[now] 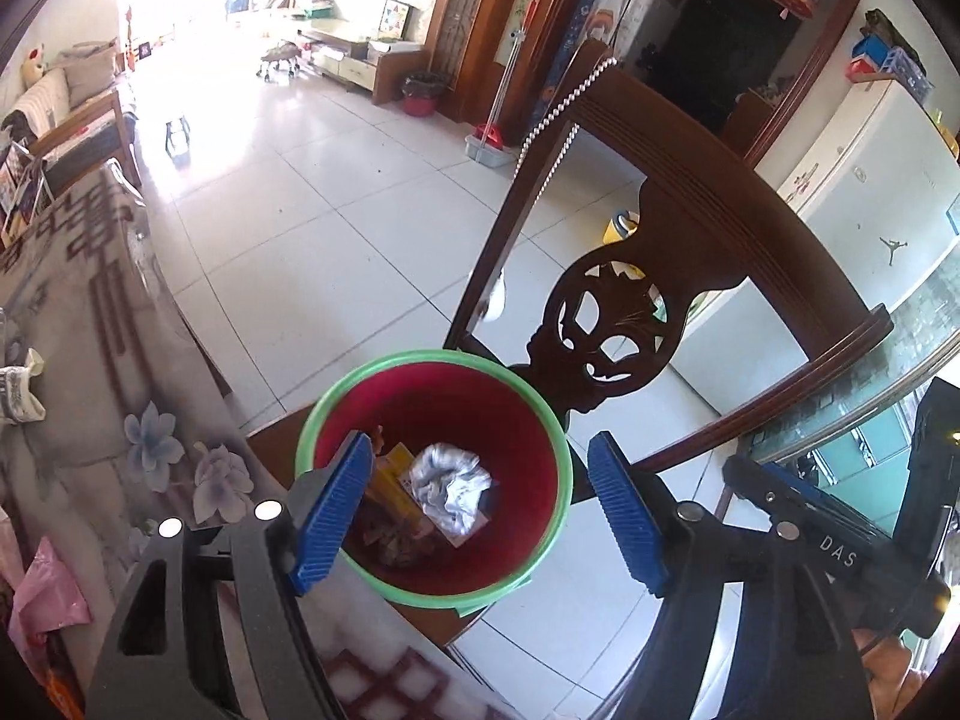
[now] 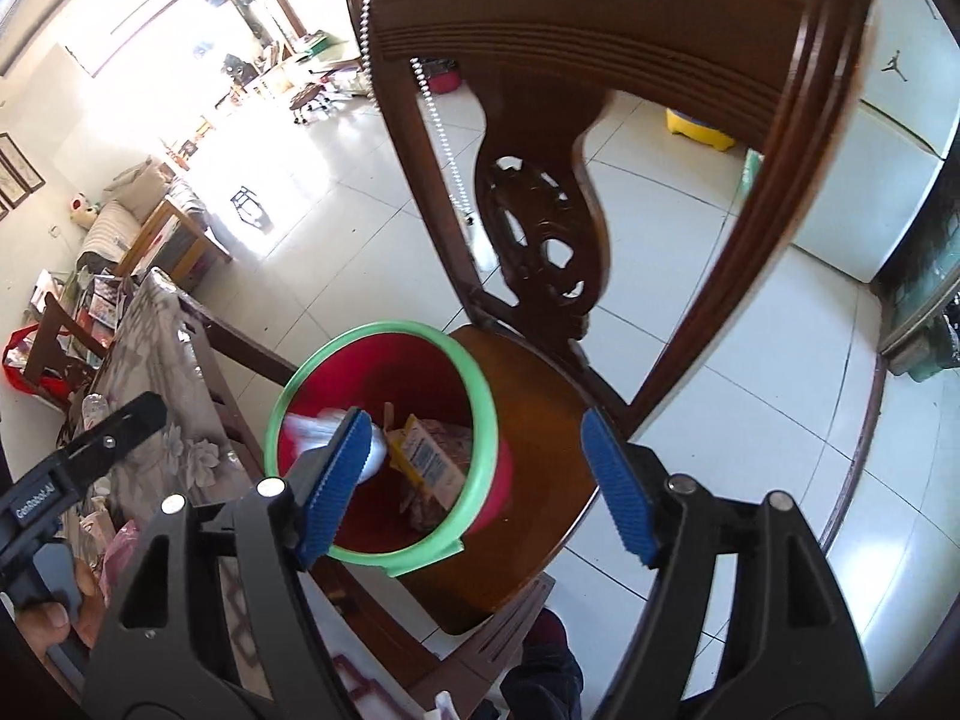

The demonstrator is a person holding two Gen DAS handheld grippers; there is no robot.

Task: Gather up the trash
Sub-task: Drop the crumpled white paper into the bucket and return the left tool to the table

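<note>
A dark wooden chair (image 2: 600,48) is seen with a red, green-rimmed bin (image 1: 543,516) on its seat. Crumpled wrapper (image 1: 453,483) and a barcoded yellow packet (image 2: 429,459) lie inside. Both grippers, left (image 1: 480,513) and right (image 2: 474,480), are spread apart, empty; "DAS" and "GenRobot.AI" are printed on them.

Bright sunlit rm — white tile floor (image 1: 336,192), dark wood chair (image 2: 600,60), sofa (image 1: 66,102) by wall.
</note>
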